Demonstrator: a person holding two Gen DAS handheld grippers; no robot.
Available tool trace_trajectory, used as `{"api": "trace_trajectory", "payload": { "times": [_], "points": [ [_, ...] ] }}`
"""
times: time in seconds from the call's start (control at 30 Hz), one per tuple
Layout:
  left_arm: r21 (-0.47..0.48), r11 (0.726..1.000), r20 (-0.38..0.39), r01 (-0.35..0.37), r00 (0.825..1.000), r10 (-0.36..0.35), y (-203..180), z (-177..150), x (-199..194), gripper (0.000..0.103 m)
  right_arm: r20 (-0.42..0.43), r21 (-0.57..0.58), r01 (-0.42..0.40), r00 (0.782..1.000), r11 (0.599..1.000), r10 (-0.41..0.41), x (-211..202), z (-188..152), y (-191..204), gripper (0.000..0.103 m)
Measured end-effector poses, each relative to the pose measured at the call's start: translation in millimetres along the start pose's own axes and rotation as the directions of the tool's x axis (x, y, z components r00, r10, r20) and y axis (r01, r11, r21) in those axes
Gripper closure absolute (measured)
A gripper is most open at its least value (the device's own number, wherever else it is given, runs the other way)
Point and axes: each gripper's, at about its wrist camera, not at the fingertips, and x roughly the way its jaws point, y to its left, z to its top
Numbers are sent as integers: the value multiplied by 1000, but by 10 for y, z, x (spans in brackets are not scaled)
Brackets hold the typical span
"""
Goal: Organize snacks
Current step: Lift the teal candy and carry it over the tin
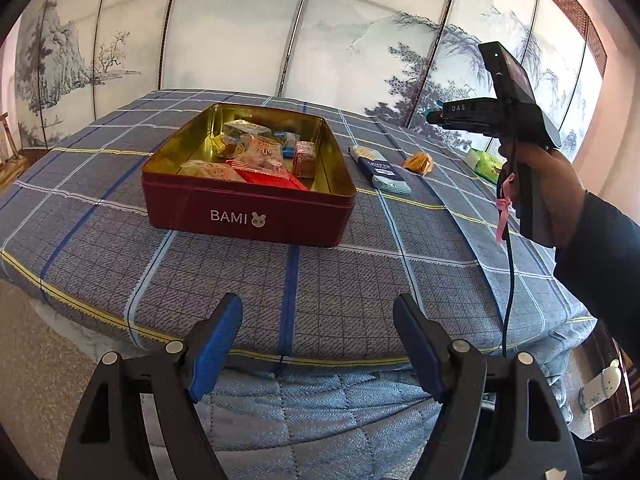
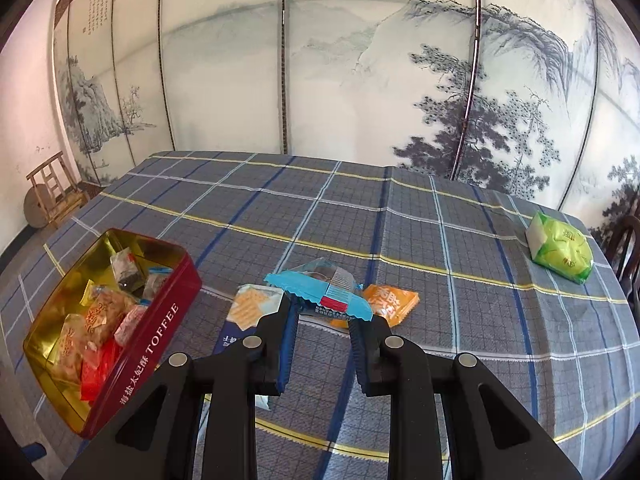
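My right claw is pinching a blue packet by its crimped end, and the packet hangs clear of the tabletop. The tin sits down to my left with its lid off, already holding several wrapped snacks. I judge the step in hand to be carrying this packet over and dropping it in.

To do it well, I would keep the pinch firm, since the grip is only on the thin seal and could slip. I would carry the packet over the near red wall rather than into it, and let go low over a bare gold patch of the floor, not atop the pile.

My left claw is spread with nothing in it, hanging at the near edge, well short of the tin. The cracker pack, orange packet and green packet still lie out.
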Motion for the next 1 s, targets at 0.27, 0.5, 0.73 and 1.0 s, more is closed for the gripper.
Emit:
{"api": "trace_trajectory", "payload": {
  "times": [0.27,0.5,0.73,1.0],
  "points": [
    [-31,999,6,-12,1000,12,128,-37,-35,29,8,-45,-30,1000,999,30,-12,104,361,77],
    [-51,998,14,-22,1000,22,204,-55,-82,29,6,-89,-87,996,992,88,-12,149,766,77],
    [-76,997,10,-33,999,34,308,-84,-101,29,-19,-141,-164,986,976,163,45,126,1256,77],
    [-97,994,2,-49,999,49,410,-126,-105,29,-78,-210,-274,962,939,263,102,21,1884,77]
  ]
}}
